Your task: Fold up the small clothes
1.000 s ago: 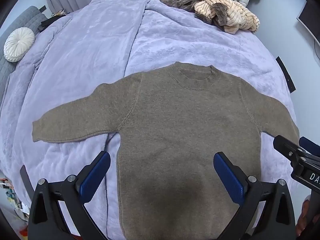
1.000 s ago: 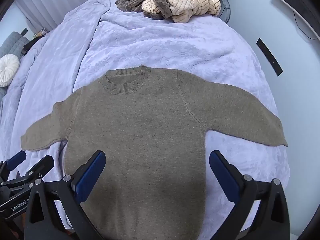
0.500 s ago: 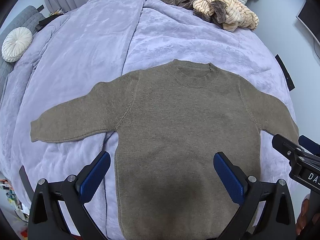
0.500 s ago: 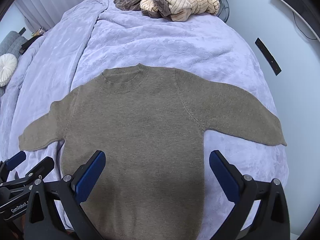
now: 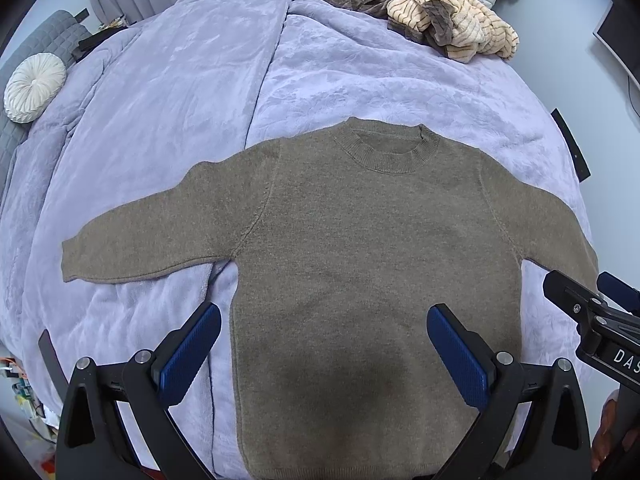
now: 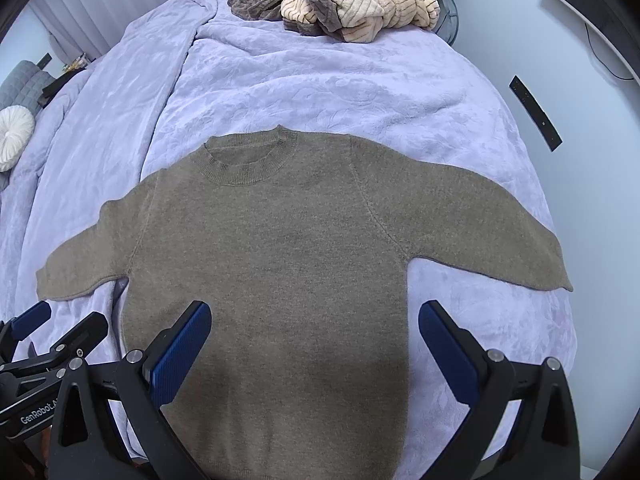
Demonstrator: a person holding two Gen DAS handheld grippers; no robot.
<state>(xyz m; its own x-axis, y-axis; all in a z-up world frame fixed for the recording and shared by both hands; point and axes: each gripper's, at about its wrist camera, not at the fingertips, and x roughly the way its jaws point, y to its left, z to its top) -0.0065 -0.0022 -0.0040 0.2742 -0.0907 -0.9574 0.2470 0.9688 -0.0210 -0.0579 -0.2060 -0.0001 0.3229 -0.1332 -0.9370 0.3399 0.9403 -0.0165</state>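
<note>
A small olive-brown knit sweater point(image 5: 360, 264) lies flat and face up on the lilac bedspread point(image 5: 192, 92), both sleeves spread out, collar at the far side; it also shows in the right wrist view point(image 6: 272, 264). My left gripper point(image 5: 324, 344) hangs open and empty above the sweater's lower body. My right gripper point(image 6: 314, 340) is also open and empty above the lower body. The right gripper's tip shows at the right edge of the left wrist view point(image 5: 588, 308), near the right sleeve. The left gripper's tip shows at the lower left of the right wrist view point(image 6: 52, 340).
A pile of striped beige and brown clothes point(image 5: 444, 24) lies at the far end of the bed, also in the right wrist view point(image 6: 352, 4). A round white cushion point(image 5: 34, 86) sits far left. The bed's right edge point(image 6: 560, 320) runs beside a pale wall.
Both cameras have drawn back slightly, so the sweater sits a little lower and fuller in view. The sweater has not moved and both grippers stay open.
</note>
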